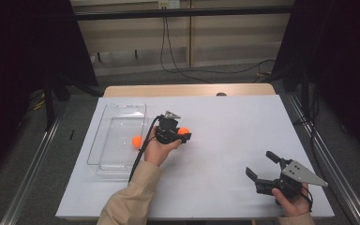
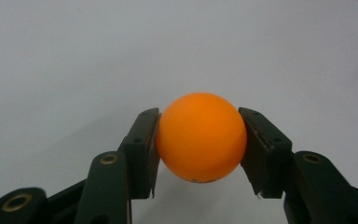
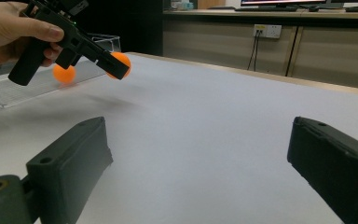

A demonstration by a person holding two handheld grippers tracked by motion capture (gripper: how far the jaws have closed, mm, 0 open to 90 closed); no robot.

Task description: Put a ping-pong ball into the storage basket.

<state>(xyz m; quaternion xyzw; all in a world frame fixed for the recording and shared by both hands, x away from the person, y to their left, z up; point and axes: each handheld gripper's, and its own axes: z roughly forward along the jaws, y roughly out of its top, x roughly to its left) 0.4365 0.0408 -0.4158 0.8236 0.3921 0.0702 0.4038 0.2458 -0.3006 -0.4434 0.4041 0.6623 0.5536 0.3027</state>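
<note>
An orange ball (image 2: 200, 136) is clamped between the two jaws of my left gripper (image 1: 183, 134), held a little above the white table sheet near its middle. In the right gripper view the same ball (image 3: 121, 64) hangs in that gripper, clear of the surface. A second orange ball (image 1: 136, 141) lies inside the clear plastic tray (image 1: 118, 123) at the left, also seen as a ball (image 3: 64, 73) behind the tray wall. My right gripper (image 1: 260, 165) rests open at the front right, its jaws wide apart with nothing between them.
The white sheet (image 1: 225, 122) covers the wooden table (image 1: 187, 89). Black frame posts and dark curtains stand at both sides. Cables run along the floor behind the table's far edge.
</note>
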